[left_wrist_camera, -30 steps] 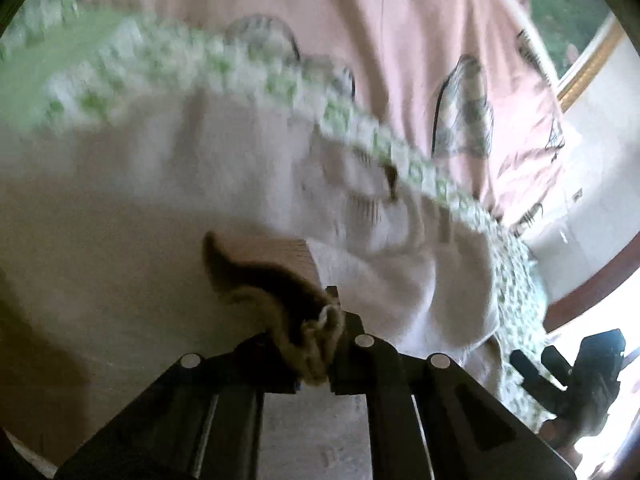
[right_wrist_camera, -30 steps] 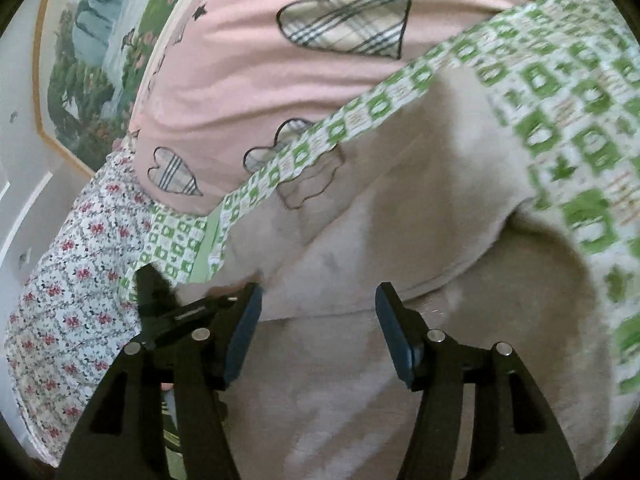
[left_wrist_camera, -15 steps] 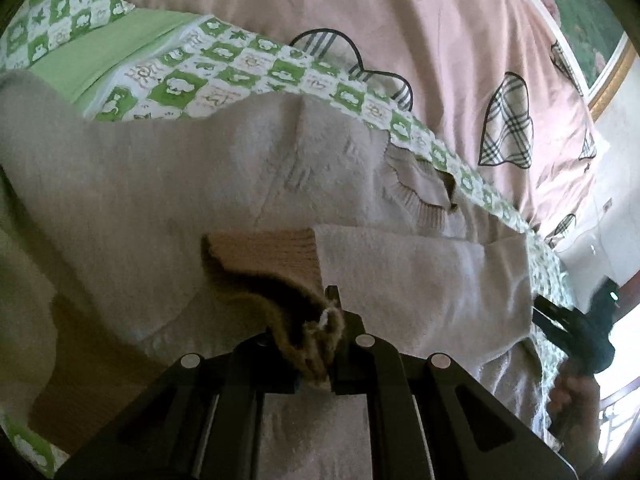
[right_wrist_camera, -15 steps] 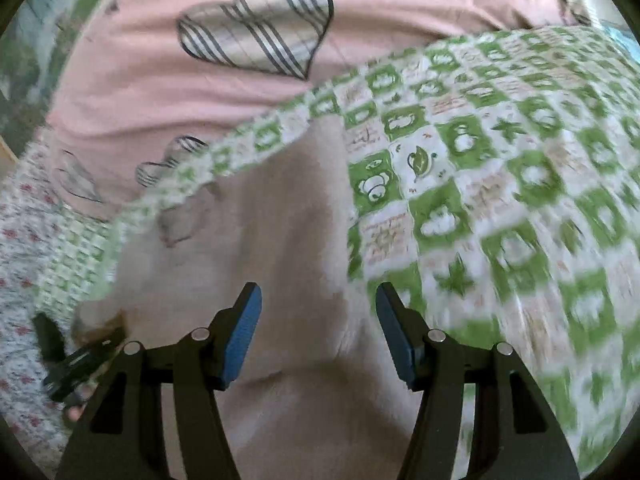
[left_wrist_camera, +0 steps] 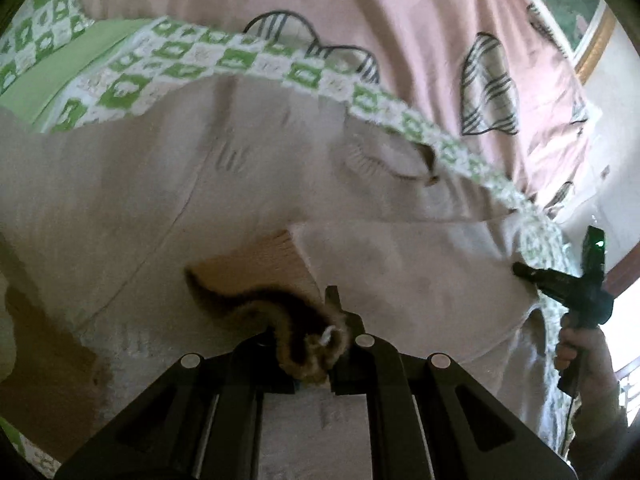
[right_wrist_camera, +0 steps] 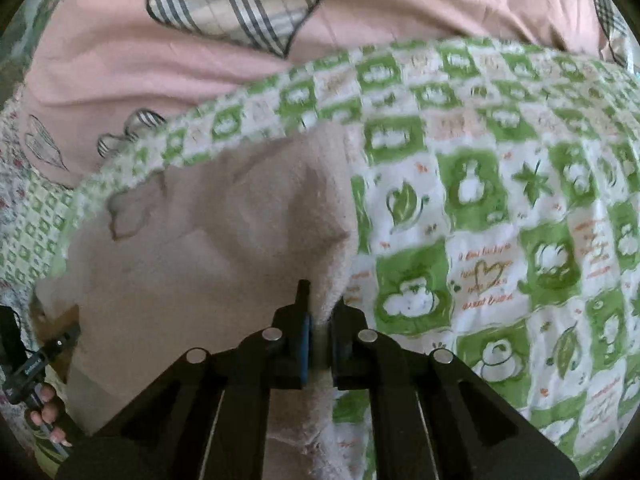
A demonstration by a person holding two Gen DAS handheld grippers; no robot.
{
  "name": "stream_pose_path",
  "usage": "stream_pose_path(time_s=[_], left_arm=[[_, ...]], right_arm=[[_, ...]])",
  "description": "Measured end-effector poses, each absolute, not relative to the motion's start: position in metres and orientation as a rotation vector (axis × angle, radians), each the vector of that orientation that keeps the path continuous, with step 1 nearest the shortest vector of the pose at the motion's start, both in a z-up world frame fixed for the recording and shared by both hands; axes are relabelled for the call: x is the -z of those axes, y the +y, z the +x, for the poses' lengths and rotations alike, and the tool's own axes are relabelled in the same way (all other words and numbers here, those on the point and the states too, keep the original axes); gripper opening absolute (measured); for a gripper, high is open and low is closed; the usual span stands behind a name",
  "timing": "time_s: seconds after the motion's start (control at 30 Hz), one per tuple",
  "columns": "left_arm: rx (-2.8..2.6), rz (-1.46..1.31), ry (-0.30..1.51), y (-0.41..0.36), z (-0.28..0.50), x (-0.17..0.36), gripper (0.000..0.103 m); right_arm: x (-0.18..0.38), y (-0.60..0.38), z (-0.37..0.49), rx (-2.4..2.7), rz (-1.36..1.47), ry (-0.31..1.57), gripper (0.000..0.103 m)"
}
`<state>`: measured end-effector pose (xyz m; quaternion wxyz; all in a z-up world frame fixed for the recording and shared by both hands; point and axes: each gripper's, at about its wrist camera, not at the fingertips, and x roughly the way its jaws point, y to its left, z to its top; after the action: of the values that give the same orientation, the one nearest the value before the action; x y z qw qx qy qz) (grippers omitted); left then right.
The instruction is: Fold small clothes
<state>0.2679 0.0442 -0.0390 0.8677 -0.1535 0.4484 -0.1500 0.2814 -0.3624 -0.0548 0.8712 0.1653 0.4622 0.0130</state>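
A small beige knit sweater [left_wrist_camera: 168, 184] lies spread on a green-and-white checked blanket [left_wrist_camera: 132, 80]. My left gripper [left_wrist_camera: 316, 344] is shut on the sweater's brown ribbed sleeve cuff [left_wrist_camera: 280, 304], folded over the body. In the right wrist view my right gripper [right_wrist_camera: 320, 332] is shut on the sweater's [right_wrist_camera: 224, 240] right side edge, which rises between the jaws. The right gripper also shows at the far right of the left wrist view [left_wrist_camera: 568, 292], against the sweater's edge. The left gripper shows at the lower left of the right wrist view [right_wrist_camera: 36, 356].
A pink quilt with plaid hearts [left_wrist_camera: 400, 12] lies behind the sweater, also in the right wrist view [right_wrist_camera: 160, 56]. The checked blanket [right_wrist_camera: 500, 220] stretches to the right. A floral sheet [right_wrist_camera: 12, 184] lies at far left. A framed picture [left_wrist_camera: 592, 40] hangs on the wall.
My right gripper has closed on the sweater's side edge; it was open before. My left gripper has kept hold of the cuff and shifted a little over the sweater.
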Motion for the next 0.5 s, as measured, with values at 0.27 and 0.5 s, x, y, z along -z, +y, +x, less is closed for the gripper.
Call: stream_pose_path(time_s=[0.27, 0.5], left_arm=[[0.286, -0.315, 0.948, 0.062, 0.256, 0.042, 0.016], [0.229, -0.323, 0.934, 0.099, 0.216, 0.025, 0.025]], right_arm=[[0.032, -0.318, 0.229, -0.122, 0.271, 0.874, 0.038], [0.038, -0.339, 0.209, -0.041, 0.378, 0.895, 0.040]])
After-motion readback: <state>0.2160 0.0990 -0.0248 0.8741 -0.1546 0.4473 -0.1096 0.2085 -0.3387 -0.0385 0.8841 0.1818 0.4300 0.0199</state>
